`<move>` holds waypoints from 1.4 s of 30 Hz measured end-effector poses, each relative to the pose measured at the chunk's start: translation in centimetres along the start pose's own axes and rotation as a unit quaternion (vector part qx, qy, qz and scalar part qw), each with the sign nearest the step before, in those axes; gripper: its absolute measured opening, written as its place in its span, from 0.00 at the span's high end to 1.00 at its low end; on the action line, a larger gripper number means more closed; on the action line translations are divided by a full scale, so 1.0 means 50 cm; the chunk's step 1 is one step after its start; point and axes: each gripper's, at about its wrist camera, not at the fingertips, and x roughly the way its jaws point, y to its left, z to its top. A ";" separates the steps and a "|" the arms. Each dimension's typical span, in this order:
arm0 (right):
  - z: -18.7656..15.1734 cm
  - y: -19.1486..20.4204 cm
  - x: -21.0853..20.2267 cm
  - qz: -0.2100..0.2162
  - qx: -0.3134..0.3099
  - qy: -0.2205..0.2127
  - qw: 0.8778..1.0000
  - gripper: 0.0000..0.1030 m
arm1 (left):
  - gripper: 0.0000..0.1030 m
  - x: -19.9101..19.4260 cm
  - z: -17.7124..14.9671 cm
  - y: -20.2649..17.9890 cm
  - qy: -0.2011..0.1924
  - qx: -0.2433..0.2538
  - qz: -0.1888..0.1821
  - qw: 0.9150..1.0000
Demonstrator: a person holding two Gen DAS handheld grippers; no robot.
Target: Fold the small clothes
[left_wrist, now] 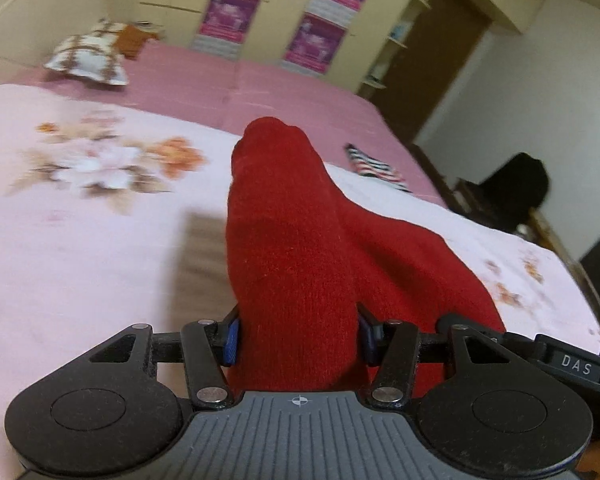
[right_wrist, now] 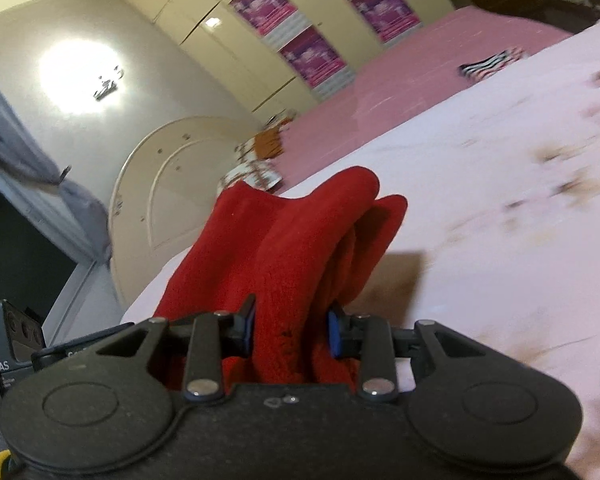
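A red knitted garment (left_wrist: 300,240) hangs between both grippers above the pink floral bedsheet (left_wrist: 80,240). My left gripper (left_wrist: 298,336) is shut on one end of it; the cloth bulges forward between the blue pads. My right gripper (right_wrist: 291,330) is shut on the other end of the red garment (right_wrist: 296,240), which folds up in thick layers in front of the fingers. The other gripper's body shows at the right edge of the left view (left_wrist: 572,360) and the left edge of the right view (right_wrist: 8,344).
A folded black-and-white striped cloth (left_wrist: 376,168) lies on the bed further off, and also shows in the right wrist view (right_wrist: 488,64). A patterned pillow (left_wrist: 92,56) sits by the headboard. Cream wardrobes with purple posters (left_wrist: 232,12) stand behind the bed. A dark chair (left_wrist: 516,184) stands beside it.
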 end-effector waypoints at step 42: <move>-0.111 0.212 0.125 -0.141 -0.248 0.002 0.958 0.70 | 0.02 -0.007 -0.060 0.121 -0.028 0.059 0.141 0.988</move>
